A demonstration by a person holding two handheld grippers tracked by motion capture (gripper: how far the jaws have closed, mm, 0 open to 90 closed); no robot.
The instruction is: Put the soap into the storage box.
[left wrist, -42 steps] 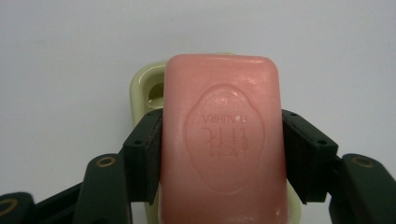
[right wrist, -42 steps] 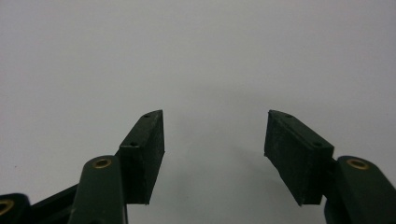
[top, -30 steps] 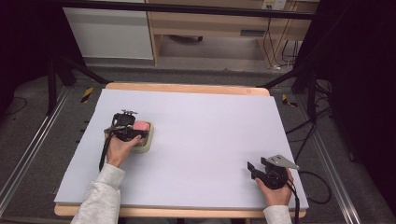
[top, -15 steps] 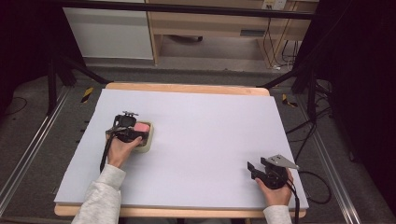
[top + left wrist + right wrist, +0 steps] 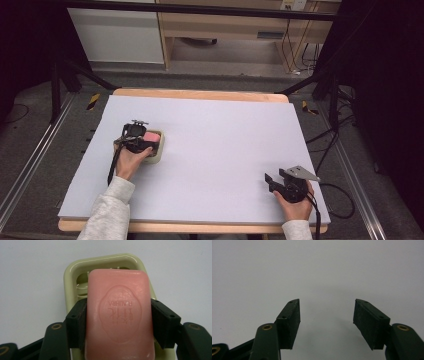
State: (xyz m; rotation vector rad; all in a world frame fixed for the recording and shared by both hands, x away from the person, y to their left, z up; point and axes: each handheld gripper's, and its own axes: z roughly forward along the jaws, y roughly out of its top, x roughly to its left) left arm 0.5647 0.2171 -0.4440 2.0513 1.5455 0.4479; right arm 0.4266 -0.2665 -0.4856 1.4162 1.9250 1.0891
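Observation:
A pink soap bar (image 5: 119,287) with an embossed oval stamp lies over a pale green soap dish (image 5: 71,272) on the left part of the white table sheet (image 5: 225,130). My left gripper (image 5: 118,305) is shut on the bar, one black pad pressing each long side. From above, the same gripper (image 5: 141,141) sits over the soap bar (image 5: 152,136) and the dish (image 5: 159,152). My right gripper (image 5: 268,181) rests near the front right corner, pointing left. Its jaws (image 5: 327,302) stand apart with nothing between them, over bare sheet.
The white sheet covers a wooden table whose far edge (image 5: 200,94) shows as a tan strip. Black frame legs (image 5: 75,75) and cables (image 5: 330,145) stand on the floor around it. A cabinet (image 5: 115,35) is at the back.

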